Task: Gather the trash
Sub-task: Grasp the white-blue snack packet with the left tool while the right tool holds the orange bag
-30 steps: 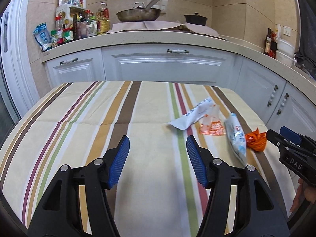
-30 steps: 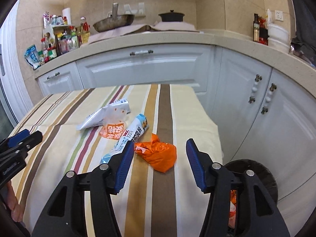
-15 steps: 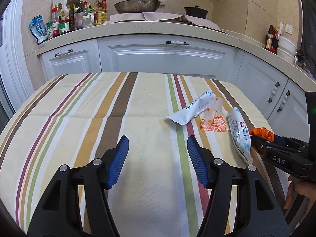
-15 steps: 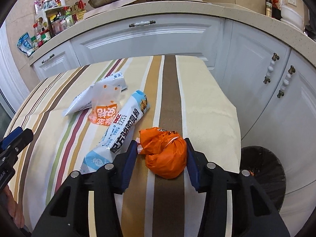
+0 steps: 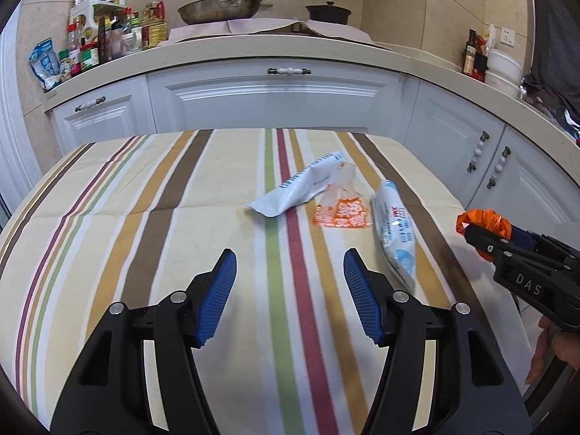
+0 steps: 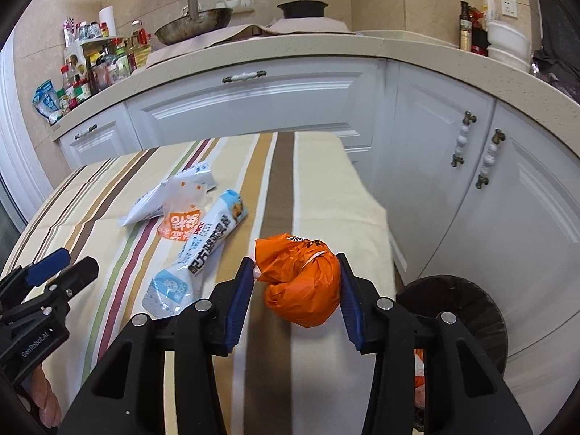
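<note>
My right gripper (image 6: 294, 262) is shut on a crumpled orange plastic bag (image 6: 301, 282), both blue pads pressing its sides, over the right edge of the striped table (image 6: 311, 188). The left wrist view shows the same bag (image 5: 485, 219) in that gripper (image 5: 482, 232) at the far right. Three wrappers lie on the cloth: a white pouch (image 5: 301, 188), a clear bag with orange print (image 5: 340, 214) and a long blue-and-white packet (image 5: 393, 232). My left gripper (image 5: 289, 255) is open with nothing between its fingers, short of the white pouch.
A black round bin (image 6: 460, 311) stands on the floor right of the table, below my right gripper. White cabinets (image 5: 282, 98) and a counter with bottles, a pan and a pot run behind and to the right. A hand shows at the lower right (image 5: 551, 348).
The right gripper came forward around the orange bag and shut on it; the bag now rides between the pads. The left gripper edged forward toward the wrappers, still open.
</note>
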{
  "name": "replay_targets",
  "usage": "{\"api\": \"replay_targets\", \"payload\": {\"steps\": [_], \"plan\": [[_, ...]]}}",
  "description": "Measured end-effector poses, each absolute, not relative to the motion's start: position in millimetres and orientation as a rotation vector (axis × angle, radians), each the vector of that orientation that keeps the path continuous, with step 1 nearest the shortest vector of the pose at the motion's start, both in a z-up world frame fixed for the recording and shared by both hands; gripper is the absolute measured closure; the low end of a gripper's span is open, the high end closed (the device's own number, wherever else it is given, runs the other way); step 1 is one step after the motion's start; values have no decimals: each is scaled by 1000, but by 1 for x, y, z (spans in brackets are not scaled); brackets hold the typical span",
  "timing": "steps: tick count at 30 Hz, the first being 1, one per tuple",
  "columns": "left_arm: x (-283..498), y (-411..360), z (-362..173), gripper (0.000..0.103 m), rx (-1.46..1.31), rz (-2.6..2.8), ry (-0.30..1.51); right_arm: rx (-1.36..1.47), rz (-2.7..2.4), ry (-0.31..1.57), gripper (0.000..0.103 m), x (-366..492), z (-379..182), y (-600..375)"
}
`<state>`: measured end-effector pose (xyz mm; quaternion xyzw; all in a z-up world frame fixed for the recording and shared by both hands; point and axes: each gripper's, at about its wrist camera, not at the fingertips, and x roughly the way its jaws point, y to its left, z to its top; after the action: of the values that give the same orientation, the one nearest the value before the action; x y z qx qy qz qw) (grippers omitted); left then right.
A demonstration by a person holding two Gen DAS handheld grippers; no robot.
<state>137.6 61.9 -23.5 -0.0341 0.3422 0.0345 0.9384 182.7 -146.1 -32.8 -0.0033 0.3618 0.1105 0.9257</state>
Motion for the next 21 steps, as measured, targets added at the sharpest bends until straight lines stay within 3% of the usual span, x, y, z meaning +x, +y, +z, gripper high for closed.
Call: {"api": "replay_targets", "payload": {"steps": [21], "plan": [[161,1,-37,43,-43,-31,741,42,150,698,58,167,-33,-191]]}}
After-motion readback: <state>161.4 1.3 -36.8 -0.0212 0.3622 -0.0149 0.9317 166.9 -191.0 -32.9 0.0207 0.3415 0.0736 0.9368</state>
